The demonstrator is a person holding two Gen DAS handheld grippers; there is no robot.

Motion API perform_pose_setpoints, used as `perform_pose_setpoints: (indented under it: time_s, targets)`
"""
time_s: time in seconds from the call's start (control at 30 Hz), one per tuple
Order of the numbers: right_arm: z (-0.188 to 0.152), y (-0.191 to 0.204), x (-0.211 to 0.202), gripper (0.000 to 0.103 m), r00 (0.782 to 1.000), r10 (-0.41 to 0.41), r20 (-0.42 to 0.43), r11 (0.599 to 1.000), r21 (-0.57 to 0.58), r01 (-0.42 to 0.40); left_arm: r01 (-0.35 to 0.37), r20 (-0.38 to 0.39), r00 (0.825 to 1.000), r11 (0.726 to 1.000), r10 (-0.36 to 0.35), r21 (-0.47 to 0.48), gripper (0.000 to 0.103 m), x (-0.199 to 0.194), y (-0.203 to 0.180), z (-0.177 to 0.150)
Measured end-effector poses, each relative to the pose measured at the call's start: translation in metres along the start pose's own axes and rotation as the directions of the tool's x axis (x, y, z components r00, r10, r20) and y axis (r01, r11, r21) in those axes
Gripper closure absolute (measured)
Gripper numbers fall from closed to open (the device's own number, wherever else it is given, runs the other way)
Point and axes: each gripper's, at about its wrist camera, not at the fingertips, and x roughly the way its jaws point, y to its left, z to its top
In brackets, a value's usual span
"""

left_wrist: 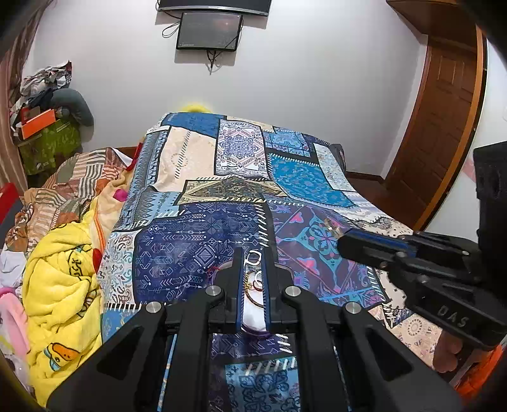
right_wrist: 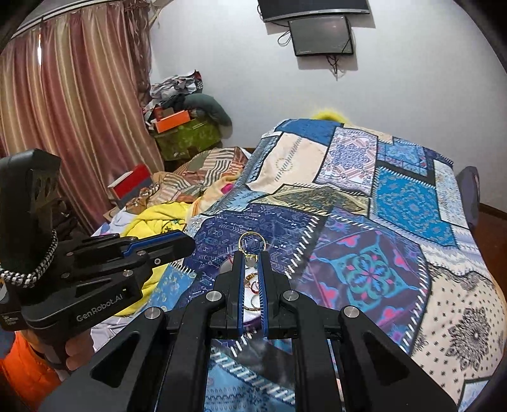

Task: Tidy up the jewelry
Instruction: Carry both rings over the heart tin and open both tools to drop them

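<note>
right claw (right_wrist: 252,253) pinches a gold ring (right_wrist: 252,242); left claw (left_wrist: 252,253) narrow, seemingly empty, over patchwork bedspread (left_wrist: 206,228).

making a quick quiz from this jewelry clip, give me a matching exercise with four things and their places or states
Things:
1. gold ring
2. orange box
3. yellow blanket
4. screen

Places or states:
A. mounted on the wall
B. bunched beside the patchwork bedspread
C. pinched at the right gripper tips
D. on the pile in the corner

Pairs: 1-C, 2-D, 3-B, 4-A
</note>
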Motion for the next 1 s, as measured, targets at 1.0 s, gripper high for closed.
perform_pose_setpoints:
  time_s: [1.0]
  targets:
    - [-0.032,-0.002,0.089,0.095,0.963,0.022,-0.269,0.998,-0.051,-0.037,0.034,-0.158,0.987,0.999,-0.038,-0.030,0.095,0.079,0.021,-0.018]
